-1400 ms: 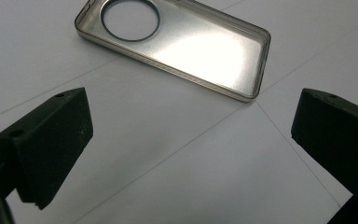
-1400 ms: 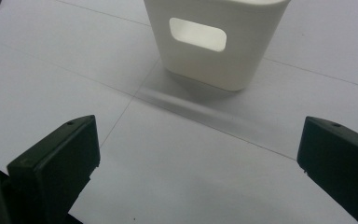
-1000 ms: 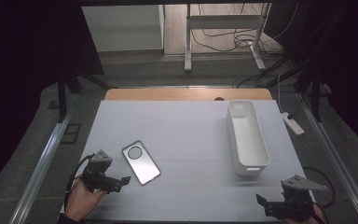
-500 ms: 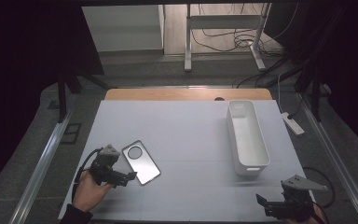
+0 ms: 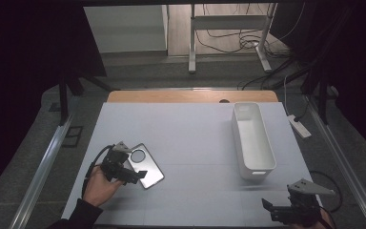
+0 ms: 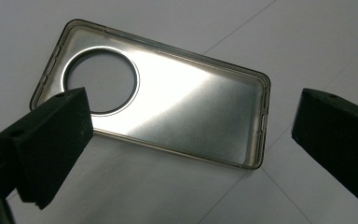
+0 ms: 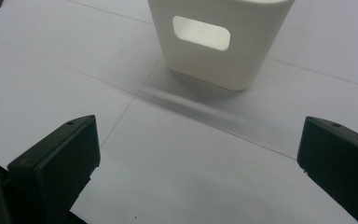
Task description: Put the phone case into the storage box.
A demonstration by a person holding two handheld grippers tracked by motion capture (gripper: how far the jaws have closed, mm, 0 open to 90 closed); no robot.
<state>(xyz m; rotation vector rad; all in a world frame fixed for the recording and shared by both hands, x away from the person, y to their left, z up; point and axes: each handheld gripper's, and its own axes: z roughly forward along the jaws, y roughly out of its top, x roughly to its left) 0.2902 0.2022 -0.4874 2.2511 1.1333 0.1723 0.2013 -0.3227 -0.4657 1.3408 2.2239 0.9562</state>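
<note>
Probably a lab: a white-covered table (image 5: 195, 138), dark surrounds, floor cables (image 5: 228, 36) and metal frame legs (image 5: 191, 38).

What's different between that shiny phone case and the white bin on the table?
The phone case is clear and glossy with a big round hole near one end; the white bin is matte and opaque with a small oblong handle slot in its end wall. The case lies flat and thin, while the bin stands tall with deep walls. The open left gripper is at the case; the open right gripper is short of the bin. Both rest on the table.
</note>
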